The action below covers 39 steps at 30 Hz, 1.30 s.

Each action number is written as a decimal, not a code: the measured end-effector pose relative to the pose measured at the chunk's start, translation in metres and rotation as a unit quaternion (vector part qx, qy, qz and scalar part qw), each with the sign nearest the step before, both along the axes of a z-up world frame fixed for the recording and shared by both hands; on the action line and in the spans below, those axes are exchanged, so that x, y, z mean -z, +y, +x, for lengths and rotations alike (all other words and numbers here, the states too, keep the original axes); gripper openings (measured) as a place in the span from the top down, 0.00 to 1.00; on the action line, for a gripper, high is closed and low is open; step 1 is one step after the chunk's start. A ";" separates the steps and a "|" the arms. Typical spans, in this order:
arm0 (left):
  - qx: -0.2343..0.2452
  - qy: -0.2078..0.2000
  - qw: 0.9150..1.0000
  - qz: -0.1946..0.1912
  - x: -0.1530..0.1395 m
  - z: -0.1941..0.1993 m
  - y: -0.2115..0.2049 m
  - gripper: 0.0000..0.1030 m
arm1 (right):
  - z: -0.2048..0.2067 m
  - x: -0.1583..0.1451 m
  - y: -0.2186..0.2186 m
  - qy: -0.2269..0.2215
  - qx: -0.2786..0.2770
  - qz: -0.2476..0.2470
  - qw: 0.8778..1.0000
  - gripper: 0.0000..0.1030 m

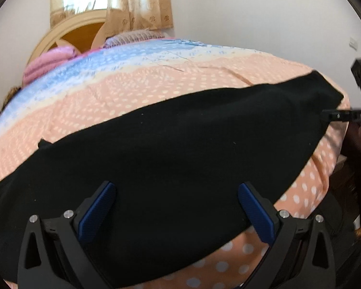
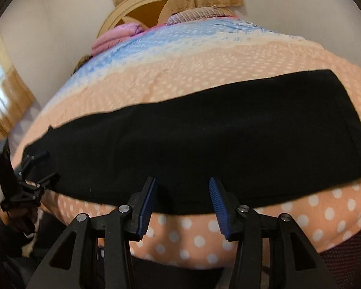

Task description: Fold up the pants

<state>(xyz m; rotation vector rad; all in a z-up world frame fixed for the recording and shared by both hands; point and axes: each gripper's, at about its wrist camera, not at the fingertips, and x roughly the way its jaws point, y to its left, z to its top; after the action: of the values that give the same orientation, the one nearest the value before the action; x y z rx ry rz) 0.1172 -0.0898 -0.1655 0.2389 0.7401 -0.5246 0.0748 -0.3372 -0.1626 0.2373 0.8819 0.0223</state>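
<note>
Black pants [image 1: 180, 144] lie flat in a long band across a bed, folded lengthwise as far as I can tell. My left gripper [image 1: 177, 185] hovers open over their near edge toward the left end, its blue pads [image 1: 96, 214] wide apart with nothing pinched. The right wrist view shows the same pants [image 2: 204, 132], and my right gripper [image 2: 183, 180] stands open at their near edge, pads clear of the cloth. The left gripper [image 2: 48, 166] appears at the pants' left end, and the right gripper [image 1: 325, 115] near their right end.
The bedspread [image 1: 156, 82] is peach with white dots, then blue toward the head. A folded pink blanket [image 2: 113, 36] and a pillow [image 2: 195, 15] lie by the curved headboard [image 2: 142, 7]. Curtains [image 1: 142, 7] hang behind. A person's dark sleeve [image 2: 2, 240] is at the bed's near edge.
</note>
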 end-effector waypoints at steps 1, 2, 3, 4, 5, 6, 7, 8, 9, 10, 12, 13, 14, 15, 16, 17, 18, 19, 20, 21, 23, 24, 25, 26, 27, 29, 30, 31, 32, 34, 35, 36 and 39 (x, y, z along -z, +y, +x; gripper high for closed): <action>0.000 0.002 1.000 -0.004 -0.002 -0.003 0.001 0.00 | -0.005 -0.006 0.000 -0.009 0.007 0.005 1.000 0.54; 0.000 0.003 1.000 -0.014 -0.004 -0.005 0.002 0.00 | -0.009 -0.010 -0.003 -0.023 0.008 0.013 1.000 0.54; 0.004 0.004 1.000 -0.023 -0.006 -0.006 0.003 0.00 | -0.011 -0.013 -0.004 -0.035 -0.001 0.018 0.999 0.54; 0.007 0.006 1.000 -0.030 -0.006 -0.008 0.003 0.00 | -0.010 -0.013 0.002 -0.035 -0.011 0.016 0.999 0.53; 0.006 0.008 1.000 -0.026 -0.004 -0.009 0.003 0.00 | -0.004 -0.007 0.009 -0.018 -0.024 0.006 1.000 0.51; 0.006 0.006 1.000 -0.018 -0.001 -0.009 0.001 0.00 | 0.003 0.005 0.015 0.015 -0.034 -0.008 0.999 0.50; 0.008 0.000 1.000 -0.010 0.000 -0.011 -0.001 0.00 | 0.004 0.010 0.019 0.022 -0.038 -0.027 0.999 0.49; 0.009 -0.003 1.000 -0.001 0.000 -0.013 -0.003 0.00 | -0.001 0.009 0.024 0.010 -0.041 -0.049 0.998 0.49; 0.008 0.000 1.000 -0.003 -0.001 -0.013 -0.003 0.00 | -0.003 0.007 0.028 0.012 -0.047 -0.057 0.997 0.45; 0.008 0.003 1.000 -0.008 -0.003 -0.013 -0.002 0.00 | -0.003 0.007 0.030 0.018 -0.053 -0.054 0.997 0.44; 0.008 0.008 1.000 -0.016 -0.008 -0.010 -0.001 0.00 | -0.005 0.004 0.028 0.016 -0.054 -0.041 0.998 0.44; 0.005 0.004 1.000 -0.017 -0.011 -0.008 -0.001 0.00 | -0.006 0.005 0.023 0.014 -0.053 -0.033 0.998 0.44; 0.001 -0.001 1.000 -0.018 -0.014 -0.006 0.000 0.00 | -0.005 0.006 0.016 0.014 -0.050 -0.020 0.998 0.44; -0.006 -0.006 1.000 -0.021 -0.018 -0.003 0.000 0.00 | -0.006 0.006 0.010 0.013 -0.050 -0.008 0.999 0.44; -0.011 -0.005 1.000 -0.021 -0.020 0.000 -0.001 0.00 | -0.013 0.008 0.012 0.011 -0.051 -0.004 0.999 0.44; -0.017 -0.001 1.000 -0.021 -0.021 0.004 -0.001 0.00 | -0.017 0.003 0.012 0.003 -0.052 -0.003 0.999 0.44; -0.025 0.003 1.000 -0.017 -0.021 0.010 -0.003 0.00 | -0.020 -0.005 0.011 -0.014 -0.051 -0.008 0.999 0.44; -0.030 0.003 0.999 -0.012 -0.020 0.013 -0.005 0.00 | -0.019 -0.012 0.012 -0.028 -0.047 -0.014 0.998 0.44; -0.035 0.002 0.999 -0.006 -0.019 0.015 -0.007 0.00 | -0.022 -0.020 0.006 -0.045 -0.035 -0.023 0.998 0.44; -0.039 0.000 0.999 -0.002 -0.017 0.017 -0.008 0.00 | -0.021 -0.025 0.000 -0.054 -0.020 -0.027 0.998 0.44; -0.050 0.010 0.999 0.004 -0.011 0.022 -0.009 0.00 | -0.023 -0.030 -0.022 -0.067 0.022 -0.015 0.997 0.44; -0.053 0.020 0.998 0.005 -0.007 0.026 -0.009 0.00 | -0.022 -0.028 -0.035 -0.062 0.044 0.003 0.997 0.44; -0.055 0.021 0.998 0.002 -0.004 0.027 -0.009 0.00 | -0.020 -0.022 -0.047 -0.050 0.062 0.016 0.997 0.44; -0.056 0.015 0.998 0.001 -0.004 0.026 -0.010 0.00 | -0.019 -0.015 -0.055 -0.035 0.077 0.024 0.996 0.44; -0.056 0.015 0.998 0.002 -0.004 0.025 -0.012 0.00 | -0.018 -0.009 -0.060 -0.031 0.078 0.032 0.996 0.44; -0.056 0.016 0.998 0.005 -0.005 0.024 -0.011 0.00 | -0.020 -0.007 -0.057 -0.041 0.067 0.026 0.997 0.44; -0.056 0.017 0.998 0.005 -0.005 0.024 -0.010 0.00 | -0.021 -0.008 -0.053 -0.036 0.063 0.016 0.997 0.44; -0.057 0.019 0.998 0.005 -0.005 0.024 -0.011 0.00 | -0.023 -0.009 -0.051 -0.034 0.062 0.010 0.997 0.44; -0.057 0.019 0.998 0.007 -0.006 0.024 -0.011 0.00 | -0.024 -0.010 -0.049 -0.033 0.062 0.008 0.997 0.44; -0.056 0.019 0.998 0.006 -0.009 0.023 -0.013 0.00 | -0.024 -0.011 -0.048 -0.035 0.063 0.017 0.997 0.44; -0.050 0.018 0.999 0.002 -0.012 0.023 -0.015 0.00 | -0.028 -0.014 -0.053 -0.044 0.067 0.027 0.996 0.44; -0.045 0.016 0.999 0.000 -0.014 0.022 -0.017 0.00 | -0.033 -0.020 -0.058 -0.057 0.074 0.031 0.995 0.44; -0.030 0.003 1.000 -0.001 -0.021 0.021 -0.023 0.00 | -0.053 -0.036 -0.082 -0.102 0.110 0.035 0.988 0.44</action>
<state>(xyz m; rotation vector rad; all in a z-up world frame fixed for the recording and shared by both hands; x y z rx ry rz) 0.1380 -0.1123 -0.1446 0.2126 0.7501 -0.4696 0.0214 -0.4188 -0.1270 0.3902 0.6490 -0.1258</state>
